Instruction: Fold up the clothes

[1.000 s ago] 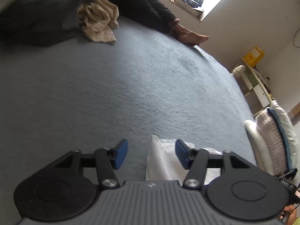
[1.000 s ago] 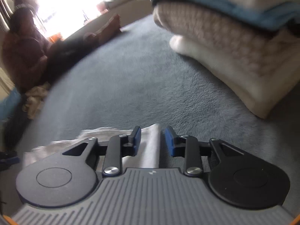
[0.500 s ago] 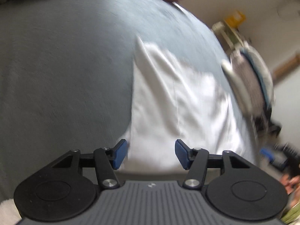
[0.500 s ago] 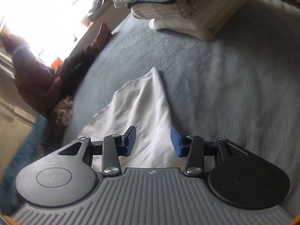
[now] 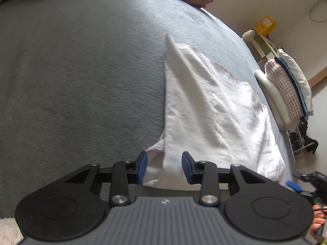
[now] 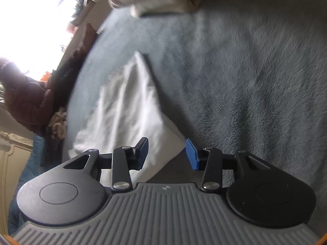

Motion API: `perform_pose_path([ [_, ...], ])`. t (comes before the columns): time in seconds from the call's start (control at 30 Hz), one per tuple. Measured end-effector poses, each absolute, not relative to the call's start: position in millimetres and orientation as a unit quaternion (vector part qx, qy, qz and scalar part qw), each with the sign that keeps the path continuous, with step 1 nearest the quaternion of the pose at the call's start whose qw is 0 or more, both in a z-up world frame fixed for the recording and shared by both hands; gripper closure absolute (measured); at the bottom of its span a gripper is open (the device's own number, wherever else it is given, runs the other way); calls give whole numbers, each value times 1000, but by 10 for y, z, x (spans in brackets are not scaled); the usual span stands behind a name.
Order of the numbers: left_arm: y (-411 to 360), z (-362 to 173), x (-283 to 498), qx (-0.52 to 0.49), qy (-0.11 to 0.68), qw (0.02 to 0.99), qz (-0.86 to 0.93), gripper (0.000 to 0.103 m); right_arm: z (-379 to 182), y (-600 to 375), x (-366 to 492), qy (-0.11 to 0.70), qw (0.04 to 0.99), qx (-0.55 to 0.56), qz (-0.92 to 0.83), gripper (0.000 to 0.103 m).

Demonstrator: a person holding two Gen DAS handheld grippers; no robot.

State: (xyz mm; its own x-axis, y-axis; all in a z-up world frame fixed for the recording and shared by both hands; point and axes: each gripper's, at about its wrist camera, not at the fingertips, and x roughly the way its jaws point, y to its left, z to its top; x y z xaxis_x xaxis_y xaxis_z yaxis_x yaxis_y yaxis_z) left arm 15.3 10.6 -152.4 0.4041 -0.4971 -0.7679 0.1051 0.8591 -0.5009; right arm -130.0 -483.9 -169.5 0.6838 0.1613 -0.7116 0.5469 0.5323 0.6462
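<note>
White garment (image 5: 206, 110) lies rumpled on grey bed (image 5: 81, 81); left hand-held gripper (image 5: 164, 168) jaws just closing around its near edge, not pinching; right hand-held gripper (image 6: 166, 153) parted over its corner.

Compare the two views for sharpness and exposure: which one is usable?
Left wrist view: sharp, evenly lit, white garment creases clear, fisheye bending the grey bed cover. Right wrist view: motion-blurred garment, window blown out white at upper left.
</note>
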Motion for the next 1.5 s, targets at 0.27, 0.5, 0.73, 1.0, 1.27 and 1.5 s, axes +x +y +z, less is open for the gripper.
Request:
perform_pose_path([
  [0.27, 100, -1591, 144, -148, 522, 826, -154, 102, -1956, -4779, -1008, 402, 780, 457, -147, 103],
  [0.5, 142, -1629, 168, -137, 527, 827, -142, 102, -2155, -4849, -1065, 405, 755, 485, -176, 103],
  [0.73, 310, -1392, 108, -167, 515, 833, -114, 79, -1871, -4893, -1247, 368, 758, 507, -183, 86],
  [1.0, -267, -985, 3, -109, 445, 868, -190, 75, -1464, -4377, -981, 374, 805, 452, -88, 86],
  [1.27, -648, -1623, 351, -107, 492, 846, -174, 89, -1995, -4223, -543, 408, 805, 416, -113, 95],
  [1.5, -621, -1183, 487, -80, 453, 860, -219, 56, -1668, -4253, -370, 396, 846, 349, -71, 91],
])
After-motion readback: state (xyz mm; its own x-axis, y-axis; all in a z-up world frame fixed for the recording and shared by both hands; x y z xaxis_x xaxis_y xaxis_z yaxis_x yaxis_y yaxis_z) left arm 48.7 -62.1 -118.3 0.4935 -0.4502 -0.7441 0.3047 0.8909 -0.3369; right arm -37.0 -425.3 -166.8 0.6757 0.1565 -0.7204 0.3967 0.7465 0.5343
